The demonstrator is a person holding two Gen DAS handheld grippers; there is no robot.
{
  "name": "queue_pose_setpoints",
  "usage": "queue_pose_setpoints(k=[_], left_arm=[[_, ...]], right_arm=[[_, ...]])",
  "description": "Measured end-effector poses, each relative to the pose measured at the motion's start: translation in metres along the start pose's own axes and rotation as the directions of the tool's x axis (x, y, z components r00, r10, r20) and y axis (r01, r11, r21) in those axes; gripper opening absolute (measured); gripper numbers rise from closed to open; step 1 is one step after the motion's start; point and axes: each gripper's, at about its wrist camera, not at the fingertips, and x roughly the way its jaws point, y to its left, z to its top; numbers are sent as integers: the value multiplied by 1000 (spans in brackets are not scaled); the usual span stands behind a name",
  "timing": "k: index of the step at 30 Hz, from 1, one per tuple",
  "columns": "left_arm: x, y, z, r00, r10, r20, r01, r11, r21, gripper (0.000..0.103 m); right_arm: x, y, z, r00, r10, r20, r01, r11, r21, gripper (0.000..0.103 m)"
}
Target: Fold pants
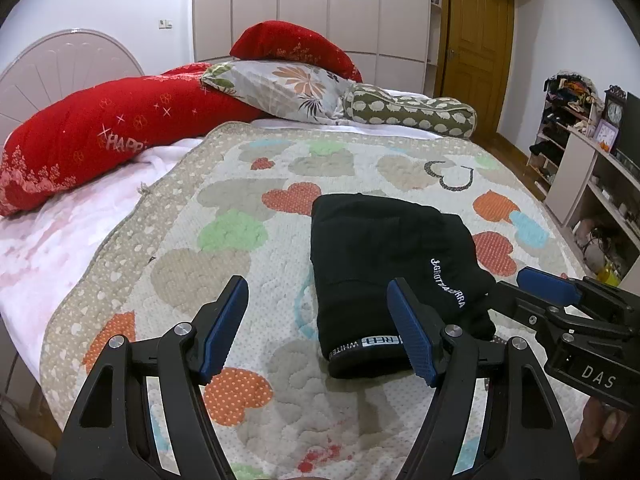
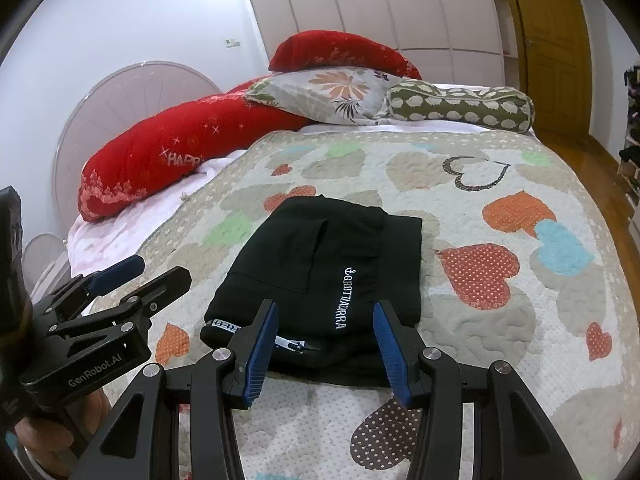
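Note:
The black pants (image 1: 384,268) lie folded into a compact rectangle on the heart-patterned quilt (image 1: 240,208), white lettering on top. In the right wrist view the pants (image 2: 320,264) sit just ahead of my fingers. My left gripper (image 1: 318,320) is open and empty, just left of the pants' near end. My right gripper (image 2: 326,336) is open and empty, straddling the near edge of the pants above it. The right gripper also shows in the left wrist view (image 1: 560,300), and the left gripper in the right wrist view (image 2: 132,276).
Red pillows (image 1: 100,136), a floral pillow (image 1: 288,88) and a green bolster (image 1: 412,114) lie at the head of the bed. Wardrobes (image 1: 312,4) and a wooden door (image 1: 476,40) stand behind. Shelves (image 1: 580,152) with clutter line the right wall.

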Motion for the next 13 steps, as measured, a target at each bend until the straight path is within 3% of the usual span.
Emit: queue_pose_setpoints(k=[13], left_arm=[[1, 2, 0, 1000, -7, 4, 7, 1000, -7, 72]], right_arm=[[-2, -6, -1, 1000, -8, 3, 8, 1000, 11, 48]])
